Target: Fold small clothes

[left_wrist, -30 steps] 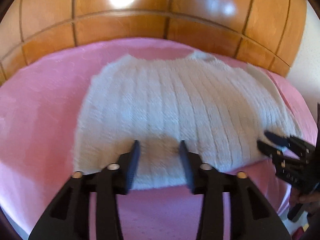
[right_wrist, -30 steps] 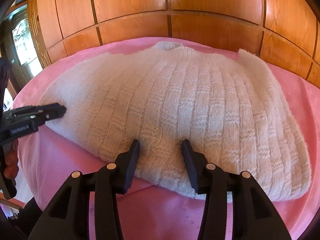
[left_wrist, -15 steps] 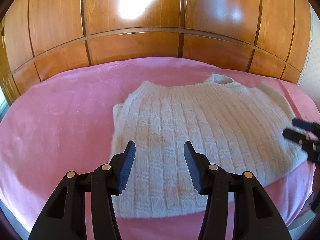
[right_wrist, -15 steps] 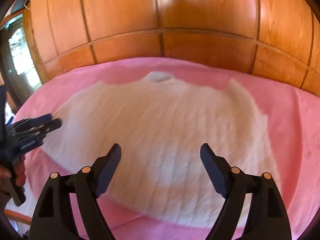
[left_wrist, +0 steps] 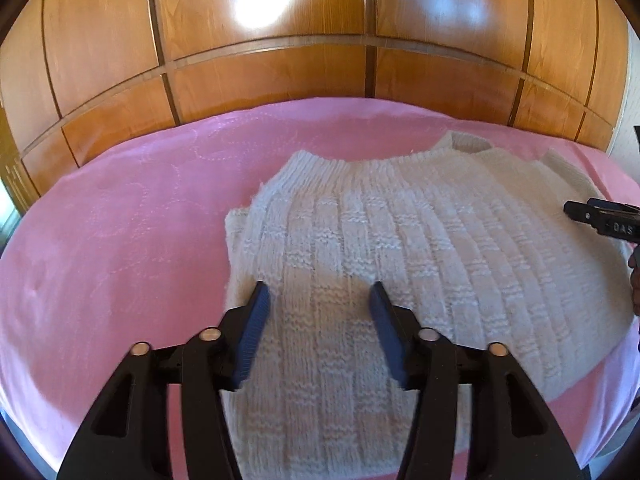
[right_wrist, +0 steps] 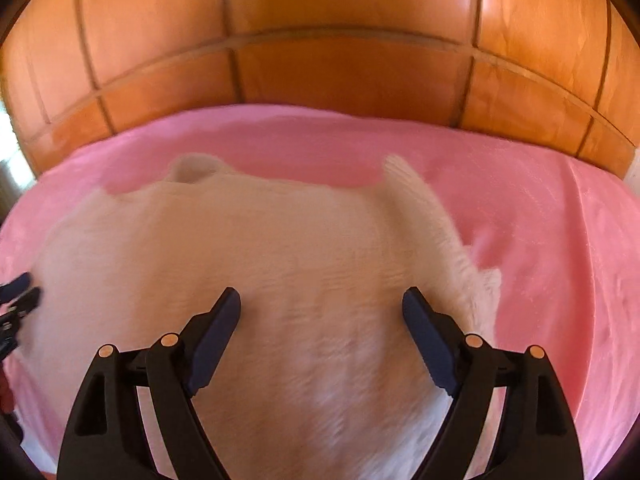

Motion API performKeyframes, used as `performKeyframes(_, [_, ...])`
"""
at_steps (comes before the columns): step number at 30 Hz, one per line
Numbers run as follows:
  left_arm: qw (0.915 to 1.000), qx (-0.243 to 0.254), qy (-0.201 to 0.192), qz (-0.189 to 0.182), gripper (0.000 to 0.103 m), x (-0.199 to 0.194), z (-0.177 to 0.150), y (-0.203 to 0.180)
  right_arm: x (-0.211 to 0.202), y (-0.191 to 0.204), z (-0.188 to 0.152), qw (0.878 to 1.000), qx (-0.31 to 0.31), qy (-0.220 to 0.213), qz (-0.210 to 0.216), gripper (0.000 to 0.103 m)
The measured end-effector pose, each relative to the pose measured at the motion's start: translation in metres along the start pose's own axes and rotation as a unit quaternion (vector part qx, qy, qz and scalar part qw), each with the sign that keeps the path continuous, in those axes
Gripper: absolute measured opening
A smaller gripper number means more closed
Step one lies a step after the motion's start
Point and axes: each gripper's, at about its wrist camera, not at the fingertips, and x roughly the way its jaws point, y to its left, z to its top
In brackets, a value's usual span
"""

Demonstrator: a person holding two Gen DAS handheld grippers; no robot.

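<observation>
Done: sweater (left_wrist: 420, 264) lies on the bed (left_wrist: 120, 240), sleeves apparently tucked in.
Left: the cross fold.
Left gripper (left_wrist: 318, 300): fingers just widened — empty.
Right gripper (right_wrist: 322, 304): fingers apart — empty.

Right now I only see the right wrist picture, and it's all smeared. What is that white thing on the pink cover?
Observer: A cream knitted sweater; the left wrist view shows its ribs and checked knit sharply.
Visitor: And the black bits at my left edge?
Observer: That is the left gripper. In its own view its jaws have just been opening and stand apart over the sweater, gripping no cloth.
Visitor: Does the sweater's left side lie flat?
Observer: Not quite: a second layer of knit peeks out from under its left edge.
</observation>
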Motion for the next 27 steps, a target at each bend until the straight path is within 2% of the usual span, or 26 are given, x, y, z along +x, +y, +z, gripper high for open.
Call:
performKeyframes(5, [0.9999, -0.007, 0.006, 0.006, 0.061, 0.012, -0.006, 0.000, 0.021, -0.018, 0.004, 0.999, 0.037, 0.010, 0.011, 0.086])
performKeyframes(10, [0.9997, -0.022, 0.003, 0.009, 0.061, 0.007, -0.005, 0.000, 0.018, -0.021, 0.004, 0.999, 0.037, 0.004, 0.016, 0.088])
performKeyframes(17, [0.9995, -0.031, -0.001, 0.005, 0.061, -0.003, -0.005, 0.003, -0.007, -0.034, 0.002, 0.997, 0.053, -0.003, 0.050, 0.092])
performKeyframes(27, [0.9993, -0.037, -0.006, 0.004, 0.061, -0.013, -0.011, 0.001, -0.046, -0.069, -0.013, 0.994, 0.098, -0.025, 0.047, 0.096])
